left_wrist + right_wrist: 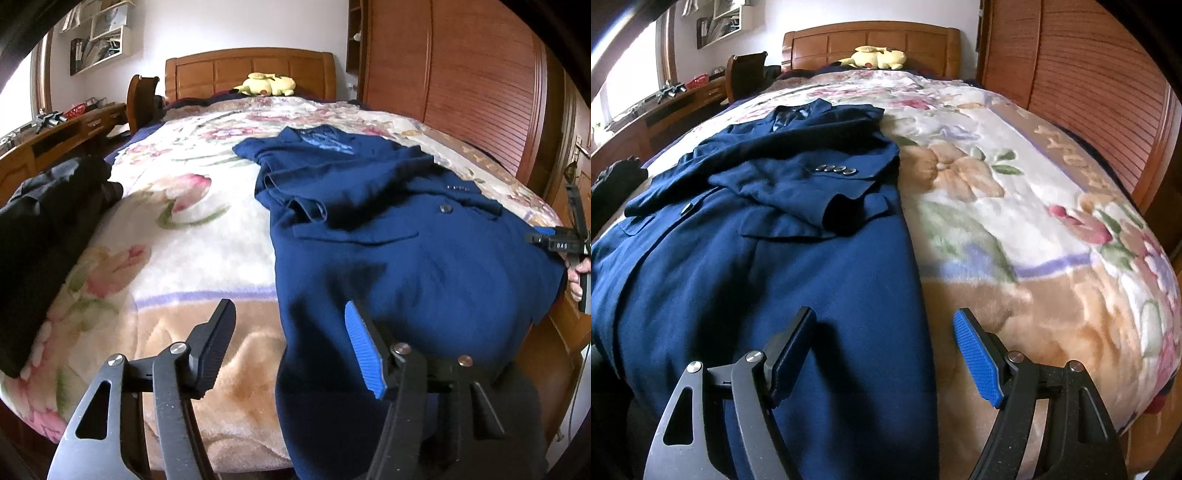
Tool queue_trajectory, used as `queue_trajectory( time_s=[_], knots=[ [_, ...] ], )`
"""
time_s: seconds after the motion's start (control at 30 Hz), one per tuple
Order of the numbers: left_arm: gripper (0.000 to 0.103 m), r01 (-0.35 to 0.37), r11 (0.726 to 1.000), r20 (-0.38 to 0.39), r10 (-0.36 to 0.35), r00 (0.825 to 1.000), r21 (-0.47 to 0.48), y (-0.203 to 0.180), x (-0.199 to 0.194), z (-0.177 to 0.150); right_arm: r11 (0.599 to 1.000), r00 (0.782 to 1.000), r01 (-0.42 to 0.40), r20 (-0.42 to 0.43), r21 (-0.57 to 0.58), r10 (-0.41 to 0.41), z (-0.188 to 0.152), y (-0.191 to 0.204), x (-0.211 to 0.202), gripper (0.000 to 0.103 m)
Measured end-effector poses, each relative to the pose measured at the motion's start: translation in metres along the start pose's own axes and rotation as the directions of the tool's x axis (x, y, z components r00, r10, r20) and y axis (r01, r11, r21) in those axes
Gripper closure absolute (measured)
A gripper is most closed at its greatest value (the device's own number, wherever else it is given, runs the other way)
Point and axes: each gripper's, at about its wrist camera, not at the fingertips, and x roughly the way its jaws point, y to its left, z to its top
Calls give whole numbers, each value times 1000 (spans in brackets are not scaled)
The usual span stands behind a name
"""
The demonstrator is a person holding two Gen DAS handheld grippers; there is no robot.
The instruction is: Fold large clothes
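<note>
Both tongs, left (pixel 290 345) and right (pixel 886 356), gape empty over the navy coat's (pixel 768 266) hem on the bed (pixel 1015 258); sleeves look folded in, lengthwise folds remain.

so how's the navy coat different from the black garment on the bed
The navy coat lies spread flat along the bed with sleeves folded across it; the black garment sits bunched in a heap at the bed's left edge. The coat shows buttons; none show on the black one. Both rest on the floral blanket.
</note>
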Motion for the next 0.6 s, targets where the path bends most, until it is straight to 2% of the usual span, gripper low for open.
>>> queue_trajectory(
  time_s=[0.07, 0.17, 0.3, 0.53, 0.6],
  knots=[
    [40, 4, 1000, -10, -4, 1000, 4, -1, 2, -3, 1000, 1000, -3, -4, 1, 3, 0, 0, -1, 25],
    [47, 20, 1000, -20, -20, 1000, 8, -2, 4, -6, 1000, 1000, -22, -15, 2, 22, 0, 0, 3, 25],
    [52, 35, 999, -25, -34, 999, 14, -3, 3, -9, 998, 998, -59, -20, 4, 60, -2, 3, 1, 38],
    [52, 39, 999, -27, -39, 999, 12, -2, 2, -9, 996, 995, -92, -26, -18, 92, -5, 9, -3, 60],
    [53, 40, 999, -29, -40, 999, 16, -1, 2, -10, 995, 995, -98, -24, -19, 98, -5, 8, -3, 69]
  ],
)
